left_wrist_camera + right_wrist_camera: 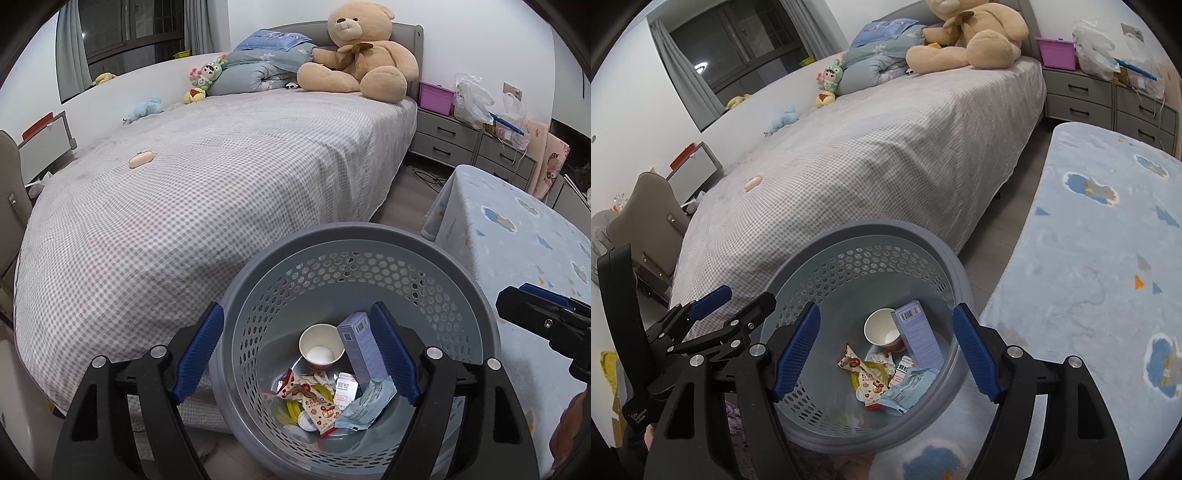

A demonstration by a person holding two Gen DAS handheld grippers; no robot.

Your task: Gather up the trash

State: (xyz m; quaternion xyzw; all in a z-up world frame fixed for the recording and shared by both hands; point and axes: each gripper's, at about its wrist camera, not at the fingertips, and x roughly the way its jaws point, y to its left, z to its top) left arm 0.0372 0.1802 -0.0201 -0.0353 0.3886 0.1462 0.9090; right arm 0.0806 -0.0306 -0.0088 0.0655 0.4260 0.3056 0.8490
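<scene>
A grey perforated trash basket (351, 230) (849, 227) stands between the bed and a blue cloud-patterned cover. Inside lie a paper cup (321, 349) (882, 328), a purple box (360, 347) (918, 332), red-and-white snack wrappers (310, 400) (868, 376) and a pale blue packet (369, 404) (908, 386). My left gripper (297, 308) (748, 295) hangs open over the basket, nothing between its blue pads. My right gripper (886, 308) (535, 310) is open too, above the basket's right side, and holds nothing.
A bed with a checked cover (184, 184) fills the left and bears a big teddy bear (362, 55), small plush toys and a beige case (140, 159). The blue cloud-patterned cover (517, 240) lies to the right. Grey drawers (443, 136) stand behind; a grey chair (646, 206) is at the left.
</scene>
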